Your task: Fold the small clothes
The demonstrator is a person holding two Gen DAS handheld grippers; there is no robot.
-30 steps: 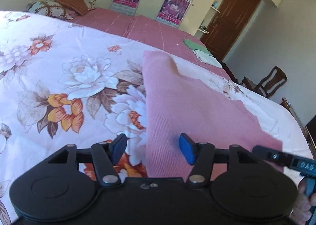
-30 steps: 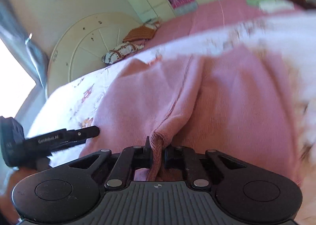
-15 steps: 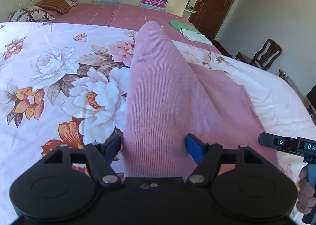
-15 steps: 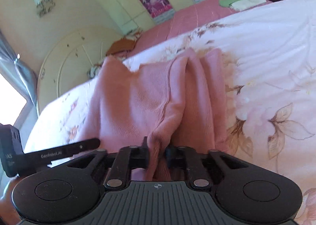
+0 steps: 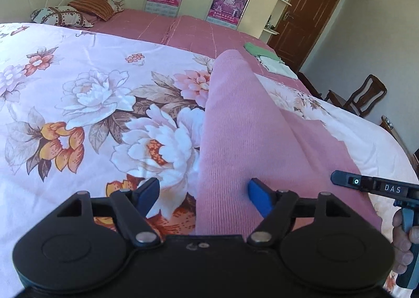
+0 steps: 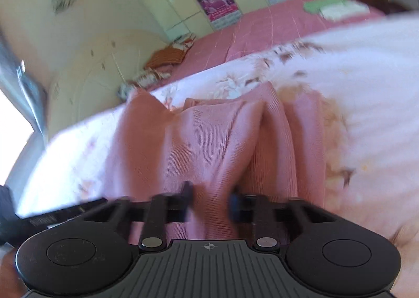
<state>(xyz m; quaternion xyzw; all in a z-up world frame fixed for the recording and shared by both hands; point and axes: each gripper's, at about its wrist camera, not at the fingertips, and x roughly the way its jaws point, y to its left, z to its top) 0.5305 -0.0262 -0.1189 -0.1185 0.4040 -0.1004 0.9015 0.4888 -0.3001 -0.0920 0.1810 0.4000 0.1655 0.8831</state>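
Note:
A pink ribbed garment lies in a long raised fold on the floral bedsheet. My left gripper is over its near end, jaws wide and still opening. The right blue pad sits against the fold, while the left pad hangs over the bare sheet. In the blurred right wrist view the garment is bunched in ridges. My right gripper has its jaws a little apart and closing, and a strip of the cloth runs between them. A hand holds that gripper at the far right of the left wrist view.
Beyond the floral sheet is a pink bed with pillows at its head and folded green and white clothes near its right edge. A wooden chair and a brown door stand to the right.
The left jaws have spread wider around the fold. The right jaws, earlier shut on a pinch of the pink cloth, now stand apart, and the right wrist view has shifted and blurred.

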